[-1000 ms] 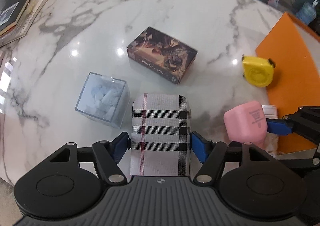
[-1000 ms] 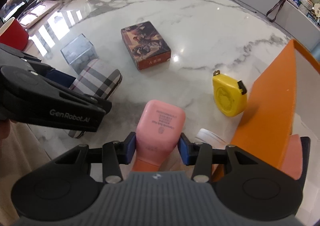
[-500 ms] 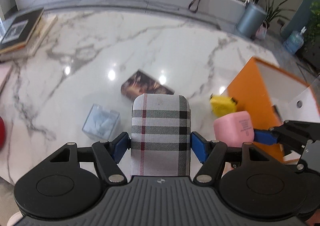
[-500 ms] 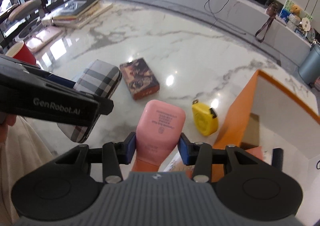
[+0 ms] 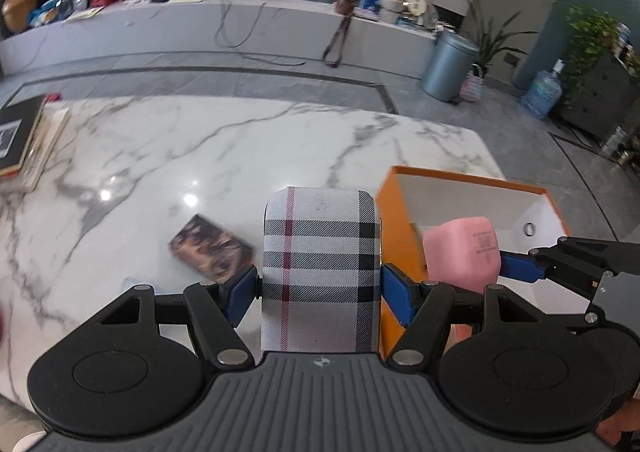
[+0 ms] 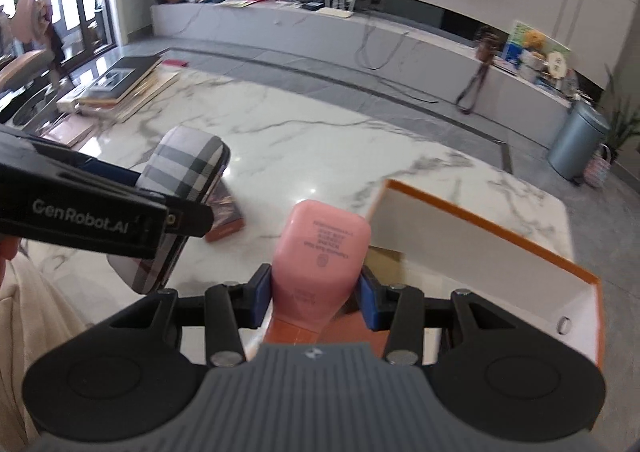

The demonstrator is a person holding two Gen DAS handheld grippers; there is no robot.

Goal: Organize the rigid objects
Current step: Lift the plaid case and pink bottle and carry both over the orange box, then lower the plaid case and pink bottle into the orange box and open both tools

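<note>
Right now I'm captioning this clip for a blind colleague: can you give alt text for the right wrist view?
The right gripper clamps a pink bottle above the near end of an open orange box on a white marble table. To its left, the left gripper holds a plaid case above a picture-covered box.

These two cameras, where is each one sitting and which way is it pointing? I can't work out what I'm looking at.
Left wrist: rides on the left gripper, looking forward along its fingers at the plaid case it grips, over the marble table.
Right wrist: rides on the right gripper, looking at the pink case it grips, above the orange box.
Shared: both cases, the box, the table, the picture box; each view shows the other gripper.
</note>
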